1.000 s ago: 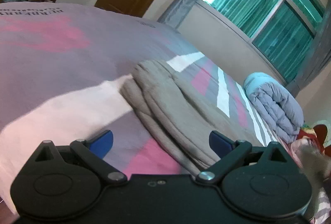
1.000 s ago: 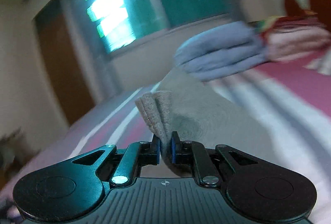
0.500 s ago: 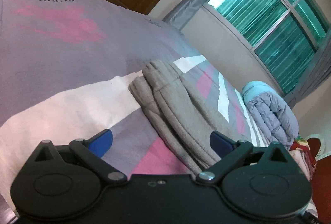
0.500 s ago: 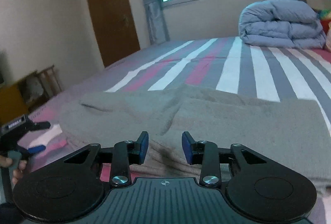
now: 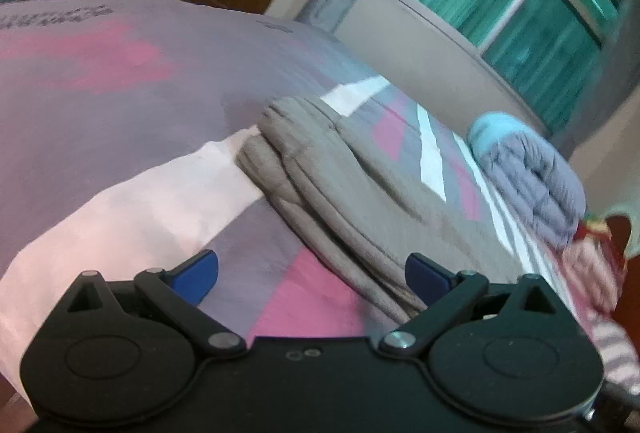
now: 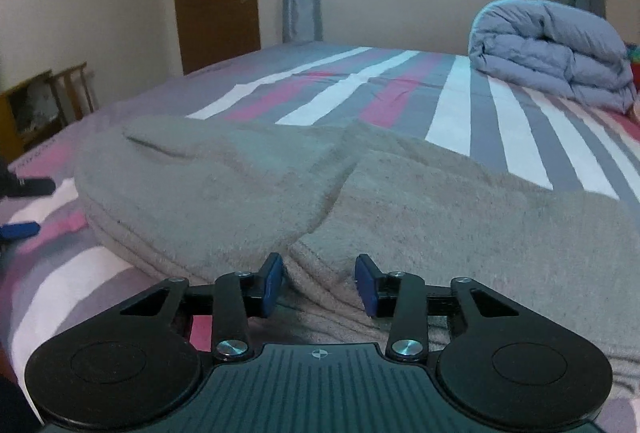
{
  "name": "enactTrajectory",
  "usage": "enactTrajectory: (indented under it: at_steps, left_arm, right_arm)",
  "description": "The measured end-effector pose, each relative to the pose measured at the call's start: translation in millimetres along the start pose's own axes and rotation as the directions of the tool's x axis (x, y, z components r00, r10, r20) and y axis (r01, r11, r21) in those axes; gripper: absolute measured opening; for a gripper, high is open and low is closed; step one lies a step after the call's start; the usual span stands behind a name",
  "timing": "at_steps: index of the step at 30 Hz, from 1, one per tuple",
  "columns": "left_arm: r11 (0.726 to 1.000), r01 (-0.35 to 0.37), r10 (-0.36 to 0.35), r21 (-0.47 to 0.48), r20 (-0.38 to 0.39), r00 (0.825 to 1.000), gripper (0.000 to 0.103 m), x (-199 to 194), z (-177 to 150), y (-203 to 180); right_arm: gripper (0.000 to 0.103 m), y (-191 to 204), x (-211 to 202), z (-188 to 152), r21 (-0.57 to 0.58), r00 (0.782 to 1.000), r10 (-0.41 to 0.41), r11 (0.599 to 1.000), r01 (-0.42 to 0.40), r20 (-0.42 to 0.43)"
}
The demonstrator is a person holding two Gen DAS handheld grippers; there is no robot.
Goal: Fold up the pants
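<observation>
Across the striped bed [image 6: 460,105] lie the grey pants [image 6: 248,185], laid over themselves in soft layers near the closest edge. Hanging low over the near hem, the right gripper [image 6: 320,281] has its jaws parted and pinching nothing, the cloth lying beneath them. Off to the side, the left gripper [image 5: 312,273] has its jaws spread wide and empty, beside the stacked fold. To finish cleanly, I'd smooth the ridge in the middle and square the layered edges. A rolled duvet [image 6: 548,53] sits well apart, leaving plenty of open bed beyond.
</observation>
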State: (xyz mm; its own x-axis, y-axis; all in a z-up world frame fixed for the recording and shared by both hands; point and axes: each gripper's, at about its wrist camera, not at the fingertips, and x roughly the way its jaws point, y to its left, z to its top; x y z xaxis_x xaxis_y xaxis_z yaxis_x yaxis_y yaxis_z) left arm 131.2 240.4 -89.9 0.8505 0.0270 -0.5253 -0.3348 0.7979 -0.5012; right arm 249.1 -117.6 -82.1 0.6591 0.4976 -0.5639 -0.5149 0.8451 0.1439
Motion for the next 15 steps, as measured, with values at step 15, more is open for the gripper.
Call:
enactTrajectory:
  at_steps: [15]
  left_arm:
    - [0.991, -0.003, 0.009, 0.135, -0.044, 0.999, 0.092, -3.8, -1.1, -1.2]
  right_arm:
    - [0.023, -6.4, -26.6, 17.4, 0.136, 0.997, 0.005, 0.991, -0.016, 0.083]
